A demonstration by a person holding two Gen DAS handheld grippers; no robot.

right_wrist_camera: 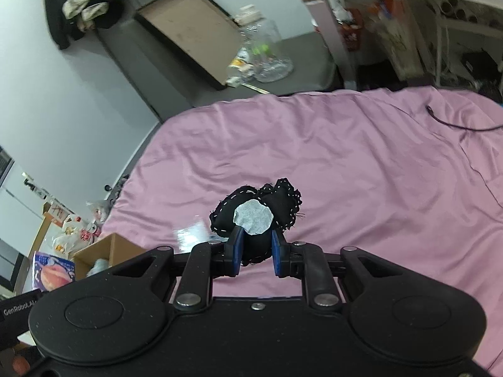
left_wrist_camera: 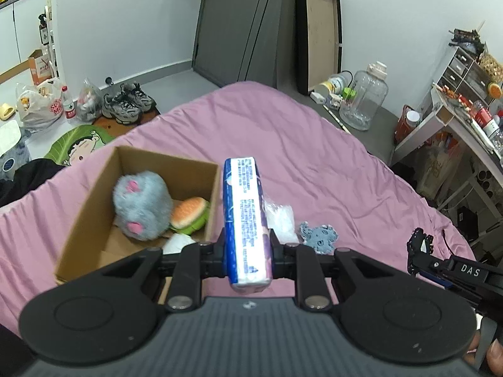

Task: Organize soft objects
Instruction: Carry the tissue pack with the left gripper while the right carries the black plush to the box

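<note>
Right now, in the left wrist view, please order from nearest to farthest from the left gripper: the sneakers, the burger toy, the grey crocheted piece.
1. grey crocheted piece, just right of the left gripper, on the sheet.
2. burger toy, left, inside the cardboard box.
3. sneakers, far left, on the floor.

A lived-in bedroom at home. Under and ahead of the grippers spreads a bed in a pink sheet [left_wrist_camera: 298,144]; sneakers [left_wrist_camera: 129,103] and shopping bags [left_wrist_camera: 41,103] sit on the floor off to the left, a cluttered desk [left_wrist_camera: 465,122] stands right, and jackets [right_wrist_camera: 81,6] hang on the wall.
</note>
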